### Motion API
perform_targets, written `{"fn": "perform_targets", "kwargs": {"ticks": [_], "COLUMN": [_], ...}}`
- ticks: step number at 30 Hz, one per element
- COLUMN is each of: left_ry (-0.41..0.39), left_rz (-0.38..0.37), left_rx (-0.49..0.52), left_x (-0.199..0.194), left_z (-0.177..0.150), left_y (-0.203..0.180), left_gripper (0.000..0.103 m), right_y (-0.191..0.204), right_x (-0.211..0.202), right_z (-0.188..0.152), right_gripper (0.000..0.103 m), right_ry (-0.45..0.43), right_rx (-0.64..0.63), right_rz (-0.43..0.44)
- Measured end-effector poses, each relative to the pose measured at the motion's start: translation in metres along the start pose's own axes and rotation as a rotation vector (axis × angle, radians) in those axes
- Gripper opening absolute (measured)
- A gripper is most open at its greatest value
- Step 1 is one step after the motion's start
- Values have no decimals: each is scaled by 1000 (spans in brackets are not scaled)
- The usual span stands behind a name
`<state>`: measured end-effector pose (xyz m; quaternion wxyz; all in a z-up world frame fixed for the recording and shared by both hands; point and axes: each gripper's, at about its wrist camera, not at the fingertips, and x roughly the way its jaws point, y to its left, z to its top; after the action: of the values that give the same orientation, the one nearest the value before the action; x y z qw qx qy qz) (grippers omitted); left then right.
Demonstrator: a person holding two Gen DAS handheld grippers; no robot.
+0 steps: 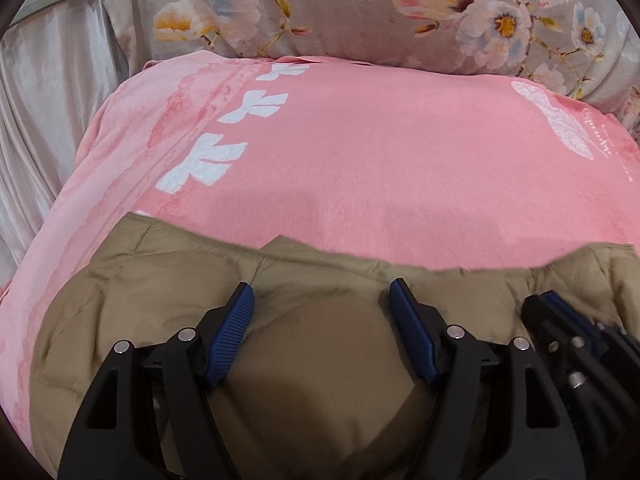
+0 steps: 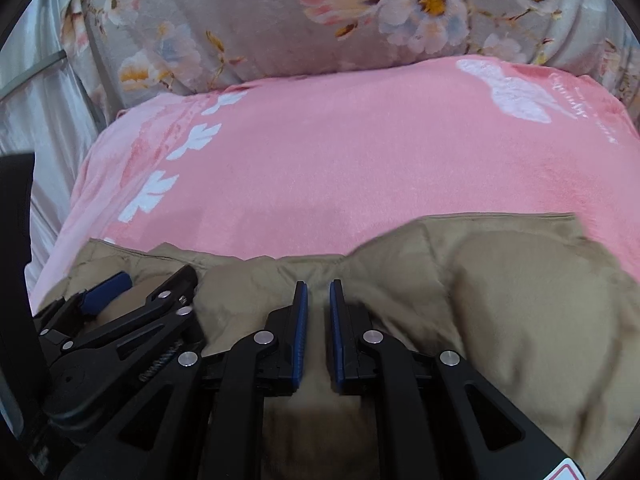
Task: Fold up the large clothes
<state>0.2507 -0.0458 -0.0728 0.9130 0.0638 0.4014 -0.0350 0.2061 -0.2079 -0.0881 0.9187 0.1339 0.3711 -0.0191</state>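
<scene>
- Jacket [image 1: 320, 360]: bunched at the near edge of the pink blanket [image 1: 360, 152], not yet neatly folded.
- My left gripper [image 1: 322, 296]: jaws wide, straddling padding, gripping nothing.
- My right gripper [image 2: 318, 292]: jaws nearly closed; pinch uncertain.

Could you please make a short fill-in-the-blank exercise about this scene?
1. The padded jacket is ____ in colour.
2. It lies on a ____ blanket with white motifs.
3. The pads of both grippers are ____.
4. The cushion behind the blanket has a ____ print.

Missing words: tan; pink; blue; floral
</scene>
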Motion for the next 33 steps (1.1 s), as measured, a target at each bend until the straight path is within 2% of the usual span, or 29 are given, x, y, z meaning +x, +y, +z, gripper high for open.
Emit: {"fn": "perform_targets", "kwargs": {"ticks": [2, 4, 7, 13, 20, 27, 30, 33], "left_ry": [-16, -18, -22, -47, -110, -106, -104, -74], "left_rz": [-19, -38, -33, 14, 69, 78, 64, 2], "left_rx": [-12, -14, -28, 0, 20, 20, 8, -48], "left_x": [-26, -48, -65, -66, -63, -60, -63, -83], "left_z": [-10, -22, -44, -76, -88, -89, -90, -94], "left_y": [13, 25, 38, 33, 24, 21, 25, 43], "left_gripper": [74, 76, 79, 83, 84, 85, 85, 85], "right_y": [1, 4, 11, 20, 20, 20, 19, 19], "right_x": [-32, -55, -68, -67, -59, -56, -55, -62], "right_z": [-9, -25, -49, -85, -84, -87, -87, -84], "right_gripper": [18, 18, 19, 19, 19, 19, 20, 20], "right_ry": [-37, -45, -64, -118, -96, -84, -77, -45], "right_rx": [-6, -42, -89, -135, -144, -144, -137, -147], "right_rz": [22, 18, 4, -58, -67, -70, -56, -51]}}
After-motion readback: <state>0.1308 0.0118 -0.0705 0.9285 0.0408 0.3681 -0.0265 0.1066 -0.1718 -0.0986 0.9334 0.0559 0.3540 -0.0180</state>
